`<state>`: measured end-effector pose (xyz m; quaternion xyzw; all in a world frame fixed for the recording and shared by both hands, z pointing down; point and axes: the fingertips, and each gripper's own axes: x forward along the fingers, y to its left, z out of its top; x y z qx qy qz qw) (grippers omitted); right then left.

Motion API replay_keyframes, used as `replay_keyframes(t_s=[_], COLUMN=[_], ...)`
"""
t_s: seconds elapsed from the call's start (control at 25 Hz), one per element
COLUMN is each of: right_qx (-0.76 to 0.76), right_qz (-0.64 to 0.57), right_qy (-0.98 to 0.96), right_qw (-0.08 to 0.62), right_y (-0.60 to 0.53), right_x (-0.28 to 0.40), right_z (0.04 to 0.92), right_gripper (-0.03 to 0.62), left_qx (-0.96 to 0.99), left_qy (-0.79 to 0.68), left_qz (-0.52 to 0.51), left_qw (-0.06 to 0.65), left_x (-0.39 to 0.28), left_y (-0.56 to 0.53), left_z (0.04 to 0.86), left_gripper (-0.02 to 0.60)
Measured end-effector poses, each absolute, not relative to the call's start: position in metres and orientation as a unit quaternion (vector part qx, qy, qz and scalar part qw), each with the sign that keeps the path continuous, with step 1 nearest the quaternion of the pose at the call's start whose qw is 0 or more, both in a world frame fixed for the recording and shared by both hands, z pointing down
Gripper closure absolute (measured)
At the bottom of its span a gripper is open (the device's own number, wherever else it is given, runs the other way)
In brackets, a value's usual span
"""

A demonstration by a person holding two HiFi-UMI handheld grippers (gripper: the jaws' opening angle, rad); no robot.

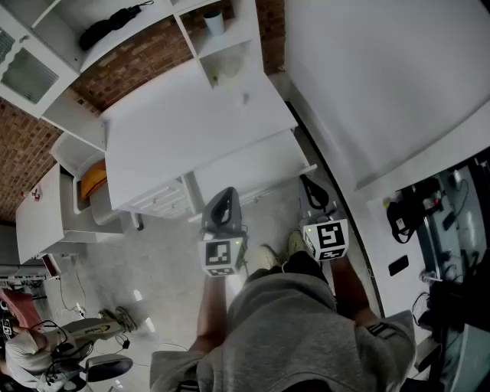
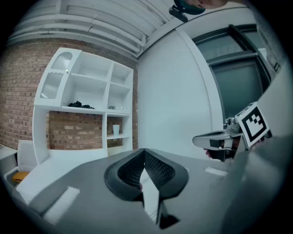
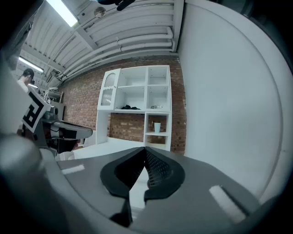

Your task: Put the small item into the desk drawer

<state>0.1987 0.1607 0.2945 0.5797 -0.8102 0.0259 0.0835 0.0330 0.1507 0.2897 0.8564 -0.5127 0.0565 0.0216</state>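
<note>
Left tool [image 2: 143,153] and right tool [image 3: 145,153] are both pinched shut on nothing, short of the white tabletop [image 1: 176,130], so nothing's done yet (small item [image 1: 246,97] is maybe that speck there, drawer [image 1: 162,199] looks closed).

The tabletop [image 1: 176,130] and shelf unit [image 2: 87,87] are white; the brick wall [image 1: 145,57] is red-brown. The bundle [image 1: 107,27] is black, the cup [image 1: 214,21] pale. The left hand-held gripper [image 1: 223,203] and right hand-held gripper [image 1: 310,187] are dark grey, each cube [image 1: 220,256] patterned in black-and-white squares. The sweatshirt [image 1: 306,329] is grey, the floor [image 1: 153,260] pale grey.
</note>
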Motion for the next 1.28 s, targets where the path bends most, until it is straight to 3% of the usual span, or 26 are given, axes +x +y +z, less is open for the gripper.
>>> replay_keyframes(t_s=[1.28], right_qx=[0.576], right_qz=[0.01], right_qy=[-0.813], right_qw=[0.086], right_y=[0.142], right_x=[0.173], right_z=[0.29], right_gripper=[0.591], left_qx=[0.851], left_qy=[-0.524], left_qz=[0.034], left_qw=[0.011], left_x=[0.002], left_y=[0.138], left_z=[0.275], left_gripper=[0.569])
